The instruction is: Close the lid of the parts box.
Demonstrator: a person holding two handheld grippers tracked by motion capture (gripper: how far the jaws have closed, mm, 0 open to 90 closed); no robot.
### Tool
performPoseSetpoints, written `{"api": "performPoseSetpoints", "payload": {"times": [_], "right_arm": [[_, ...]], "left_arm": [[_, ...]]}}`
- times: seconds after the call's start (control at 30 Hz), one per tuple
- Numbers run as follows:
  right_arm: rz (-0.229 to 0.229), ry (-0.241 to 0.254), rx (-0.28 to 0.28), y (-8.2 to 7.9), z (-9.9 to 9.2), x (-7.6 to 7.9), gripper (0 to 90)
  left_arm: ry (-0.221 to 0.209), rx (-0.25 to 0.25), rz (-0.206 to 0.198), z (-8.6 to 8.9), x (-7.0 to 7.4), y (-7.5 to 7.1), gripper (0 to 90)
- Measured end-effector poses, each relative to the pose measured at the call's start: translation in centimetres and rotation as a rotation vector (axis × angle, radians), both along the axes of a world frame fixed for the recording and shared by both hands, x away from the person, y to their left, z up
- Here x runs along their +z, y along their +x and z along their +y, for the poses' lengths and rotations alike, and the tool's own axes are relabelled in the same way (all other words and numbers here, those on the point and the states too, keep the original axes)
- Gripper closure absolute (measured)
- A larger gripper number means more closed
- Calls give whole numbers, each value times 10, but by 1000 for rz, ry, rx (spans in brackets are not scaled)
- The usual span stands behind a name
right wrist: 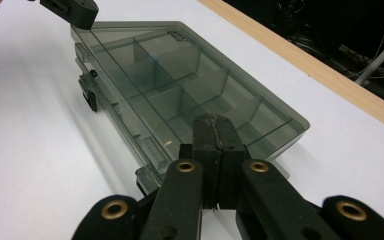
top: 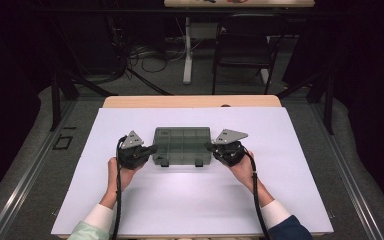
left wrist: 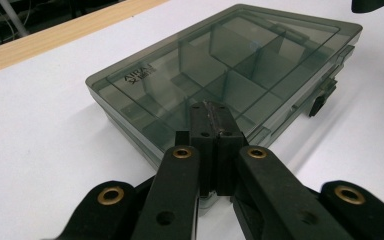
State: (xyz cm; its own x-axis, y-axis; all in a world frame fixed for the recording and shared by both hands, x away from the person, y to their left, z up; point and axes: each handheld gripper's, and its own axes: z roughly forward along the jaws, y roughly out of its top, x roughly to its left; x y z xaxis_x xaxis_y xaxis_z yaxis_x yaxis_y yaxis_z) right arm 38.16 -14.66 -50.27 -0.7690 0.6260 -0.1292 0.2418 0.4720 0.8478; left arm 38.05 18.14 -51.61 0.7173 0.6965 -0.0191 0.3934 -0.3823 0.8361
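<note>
— So, can you read anything on the organiser box (left wrist: 230, 75)?

— Barely. You have a small embossed mark near the lid's corner, left of centre in your left gripper view, but the letters are too faint to make out.

— What is it made of?

— Smoky, see-through grey plastic: a flat rectangular case with a closed lid, straight dividers splitting it into compartments, and dark latches (right wrist: 89, 95) along one long edge. It lies flat at the centre of the high view on a smooth white sheet (top: 190, 195) covering the desk (top: 130, 101), whose pale wooden edge shows beyond.

— And your fingers?

— Your left gripper (top: 152, 148) has its matte black fingers (left wrist: 203, 130) pressed fully together, nothing between them, tips right at the box's left end. Your right gripper (top: 209, 146) matches: fingers (right wrist: 207, 142) fully together, empty, tips at the right end. Whether they actually touch the box, I cannot tell.
</note>
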Motion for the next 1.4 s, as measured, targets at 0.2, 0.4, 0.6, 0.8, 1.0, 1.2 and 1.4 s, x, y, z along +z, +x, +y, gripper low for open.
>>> {"api": "performPoseSetpoints", "payload": {"times": [0.2, 0.4, 0.6, 0.8, 1.0, 1.2, 1.4], "right_arm": [[18, -25, 5, 1, 4, -7, 900], [24, -41, 3, 1, 6, -11, 900], [32, -48, 4, 2, 6, -15, 900], [38, -59, 7, 2, 7, -17, 900], [43, -64, 6, 2, 8, -18, 900], [52, -82, 7, 3, 9, -21, 900], [56, -90, 7, 3, 9, -23, 900]], "left_arm": [[5, -2, 6, 0, -3, 0, 898], [26, -15, 9, -1, -7, 0, 895], [34, -20, 12, -3, -9, 1, 895], [43, -23, 14, -3, -10, 1, 895], [41, -23, 14, -3, -11, 1, 895], [63, -28, 19, -5, -12, 1, 895], [68, -31, 25, -5, -13, 2, 894]]}}
